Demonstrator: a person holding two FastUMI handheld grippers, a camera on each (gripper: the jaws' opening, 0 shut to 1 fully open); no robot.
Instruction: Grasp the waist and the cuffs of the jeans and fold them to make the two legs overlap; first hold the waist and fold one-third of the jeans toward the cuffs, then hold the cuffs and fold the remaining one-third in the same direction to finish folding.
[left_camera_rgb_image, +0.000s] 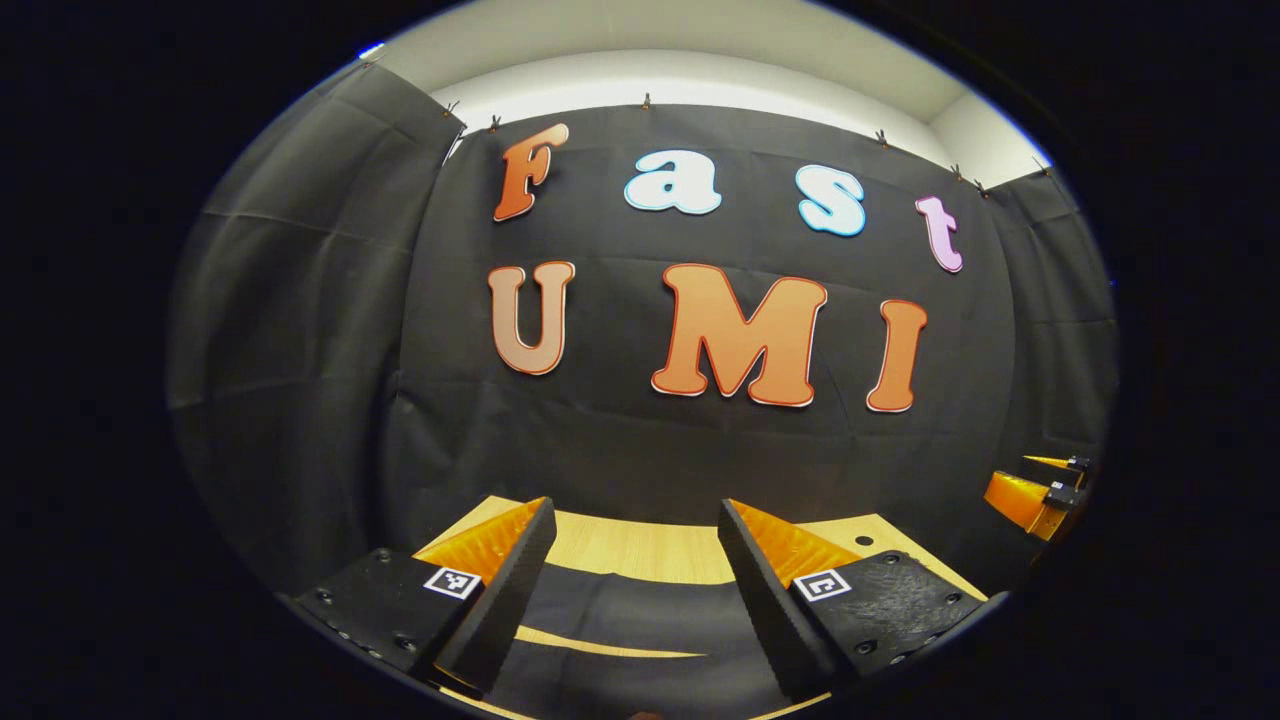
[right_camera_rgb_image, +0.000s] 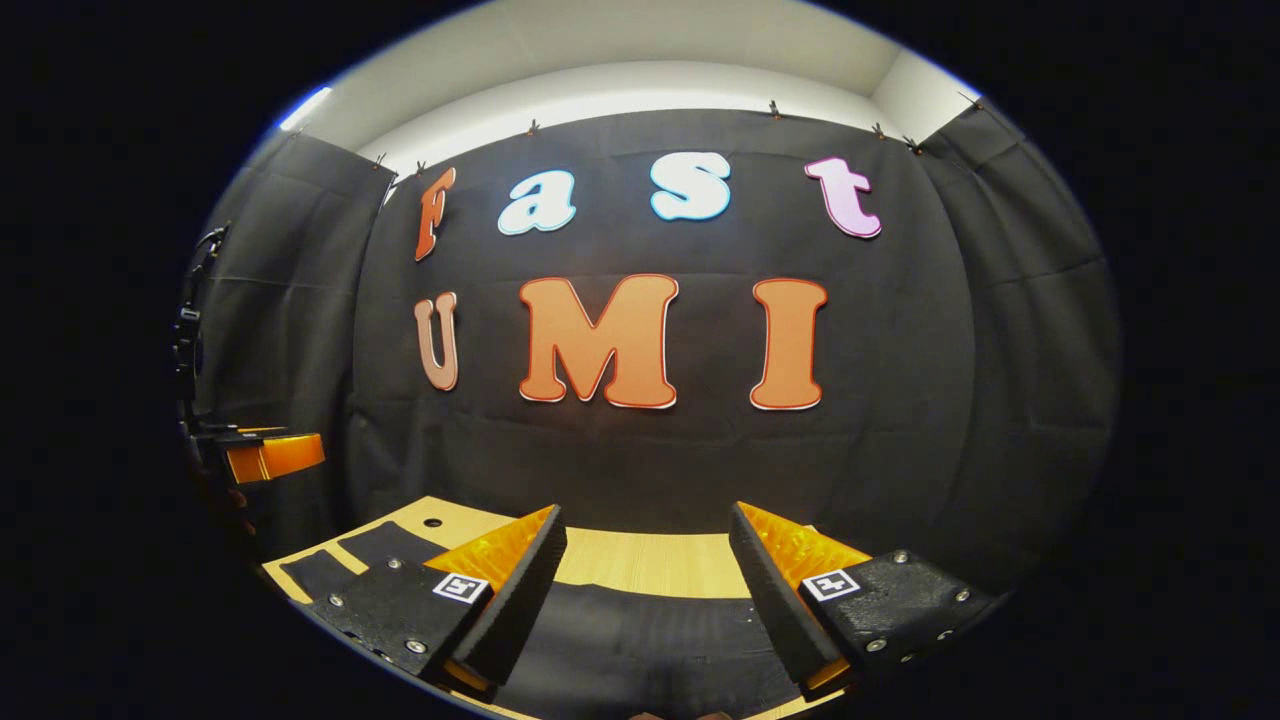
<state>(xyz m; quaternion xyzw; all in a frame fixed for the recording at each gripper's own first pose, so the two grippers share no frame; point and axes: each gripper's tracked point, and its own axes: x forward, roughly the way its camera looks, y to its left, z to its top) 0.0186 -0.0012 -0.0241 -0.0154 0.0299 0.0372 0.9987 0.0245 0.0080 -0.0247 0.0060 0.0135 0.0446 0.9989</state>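
Note:
Black jeans (left_camera_rgb_image: 640, 610) lie flat on the wooden table (left_camera_rgb_image: 640, 545), just below and beyond my left gripper (left_camera_rgb_image: 635, 510). It hovers open above them with nothing between its fingers. A thin strip of table shows between two dark bands of the cloth. In the right gripper view the jeans (right_camera_rgb_image: 640, 630) spread wide under my right gripper (right_camera_rgb_image: 648, 512), which is open too and holds nothing. Two narrower strips of the jeans (right_camera_rgb_image: 350, 560) run off to the left. The right gripper (left_camera_rgb_image: 1040, 495) appears at the far right of the left gripper view, and the left gripper (right_camera_rgb_image: 265, 455) at the far left of the right gripper view.
The table's far edge (right_camera_rgb_image: 650, 560) meets the black cloth wall close behind the jeans. A small round hole (right_camera_rgb_image: 432, 522) sits in the tabletop near the back left corner, also seen as a hole (left_camera_rgb_image: 863, 540) in the left gripper view.

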